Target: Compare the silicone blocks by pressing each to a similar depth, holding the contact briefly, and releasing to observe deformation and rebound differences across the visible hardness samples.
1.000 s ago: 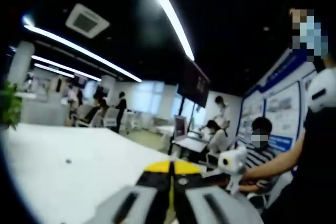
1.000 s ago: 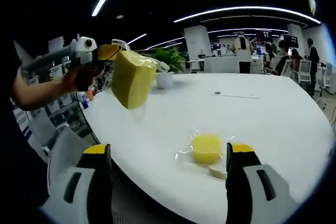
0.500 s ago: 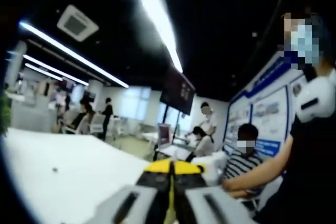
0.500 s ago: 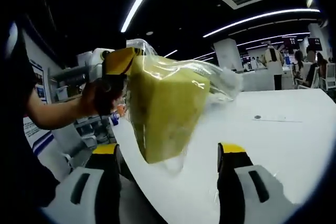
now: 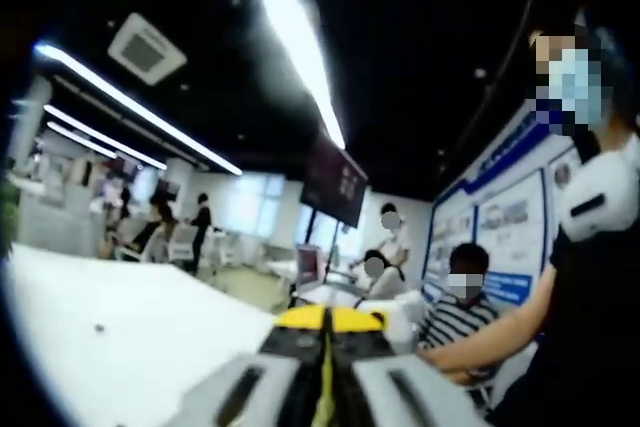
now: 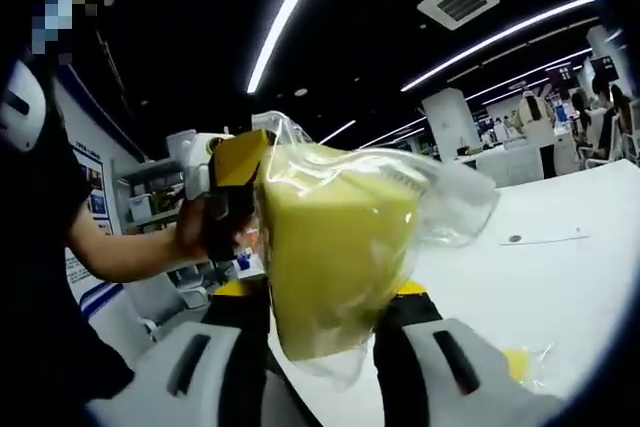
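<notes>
A yellow silicone block (image 6: 335, 247) in a clear plastic bag hangs in the air, close up in the right gripper view. My left gripper (image 6: 235, 172) comes in from the left and grips the bag's top edge. In its own view the left gripper (image 5: 328, 319) has its yellow-tipped jaws together, with a thin yellow sliver between them. My right gripper (image 6: 322, 289) has both jaws against the block's two sides, near its lower half. A second bagged yellow block (image 6: 520, 362) lies on the white table (image 6: 560, 277) at lower right.
The white table (image 5: 130, 317) stretches away to the left in the left gripper view. Seated people (image 5: 462, 292) work at desks beyond its edge. A small dark spot (image 6: 514, 239) and a paper sheet lie on the table. A person's arm (image 6: 130, 252) holds the left gripper.
The right gripper's jaws have narrowed from wide apart onto the bagged block, which now looms nearer and more central. The left gripper stays shut and its view has barely shifted.
</notes>
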The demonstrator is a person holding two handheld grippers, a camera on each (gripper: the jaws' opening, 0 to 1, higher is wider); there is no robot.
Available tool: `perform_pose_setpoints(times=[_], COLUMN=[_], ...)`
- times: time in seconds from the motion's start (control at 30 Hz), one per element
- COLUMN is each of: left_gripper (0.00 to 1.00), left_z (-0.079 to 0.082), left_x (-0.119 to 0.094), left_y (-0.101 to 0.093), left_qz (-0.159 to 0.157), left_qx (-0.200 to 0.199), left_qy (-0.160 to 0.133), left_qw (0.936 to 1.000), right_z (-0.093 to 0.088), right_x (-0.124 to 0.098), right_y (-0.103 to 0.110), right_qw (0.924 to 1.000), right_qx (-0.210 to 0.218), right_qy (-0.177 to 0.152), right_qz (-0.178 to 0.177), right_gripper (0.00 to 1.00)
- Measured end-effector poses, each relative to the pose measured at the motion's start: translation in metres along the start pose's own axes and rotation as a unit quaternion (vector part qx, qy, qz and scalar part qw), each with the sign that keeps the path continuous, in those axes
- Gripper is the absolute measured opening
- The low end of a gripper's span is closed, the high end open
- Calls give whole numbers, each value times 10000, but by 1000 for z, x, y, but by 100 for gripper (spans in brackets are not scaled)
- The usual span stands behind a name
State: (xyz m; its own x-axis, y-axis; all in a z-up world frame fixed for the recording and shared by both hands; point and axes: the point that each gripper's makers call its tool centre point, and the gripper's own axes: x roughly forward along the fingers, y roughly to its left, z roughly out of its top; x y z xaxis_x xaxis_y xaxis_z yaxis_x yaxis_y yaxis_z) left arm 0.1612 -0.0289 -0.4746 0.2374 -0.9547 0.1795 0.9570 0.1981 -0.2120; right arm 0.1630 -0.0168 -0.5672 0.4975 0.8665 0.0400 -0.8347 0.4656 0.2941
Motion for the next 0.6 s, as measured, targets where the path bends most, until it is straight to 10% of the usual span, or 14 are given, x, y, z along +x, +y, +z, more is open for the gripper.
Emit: perform_pose_setpoints(times=[0.6], left_gripper=[0], left_z=[7], left_x=[-6], left_y=[4], left_qz=[185], left_qx=[-97], left_qy=[-238], left_qw=[9995], right_z=[12], right_x=[-3], right_y=[12], right_qw=[9974], right_qx=[483], right_qy=[513], right_qz=[-121], right_gripper=[2])
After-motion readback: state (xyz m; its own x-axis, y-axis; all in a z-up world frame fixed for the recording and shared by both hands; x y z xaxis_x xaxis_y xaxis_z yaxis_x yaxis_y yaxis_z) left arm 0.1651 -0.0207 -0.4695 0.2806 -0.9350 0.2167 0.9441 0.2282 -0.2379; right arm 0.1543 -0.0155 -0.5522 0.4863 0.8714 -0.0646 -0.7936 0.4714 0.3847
